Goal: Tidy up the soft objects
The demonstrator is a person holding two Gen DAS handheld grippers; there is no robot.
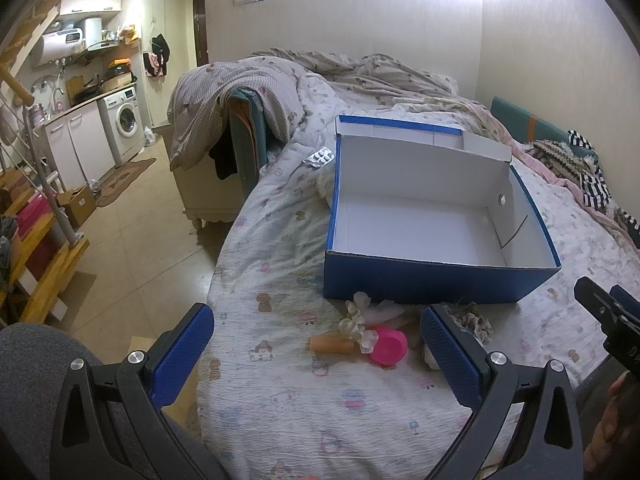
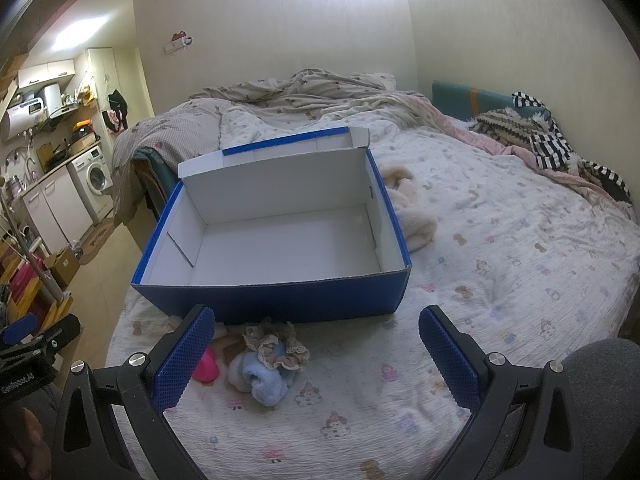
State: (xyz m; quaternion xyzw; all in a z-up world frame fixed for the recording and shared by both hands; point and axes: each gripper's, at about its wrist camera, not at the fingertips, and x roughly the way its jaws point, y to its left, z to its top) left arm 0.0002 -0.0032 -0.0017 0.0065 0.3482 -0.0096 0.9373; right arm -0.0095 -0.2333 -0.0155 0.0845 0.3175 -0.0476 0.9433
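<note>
A small heap of soft things, a lace scrunchie [image 2: 276, 346] on a blue plush [image 2: 266, 384], lies on the bed [image 2: 500, 264] just before the box [image 2: 280, 300]. The box stands open and empty, its lid folded back, likely so the heap can go straight in. A pink cup [image 1: 387, 346] and an orange tube [image 1: 332, 345] lie beside the heap. The left claw [image 1: 318, 356] and right claw [image 2: 316, 360] both hover over the heap with jaws wide apart, holding nothing, seemingly ready for a first pick.
</note>
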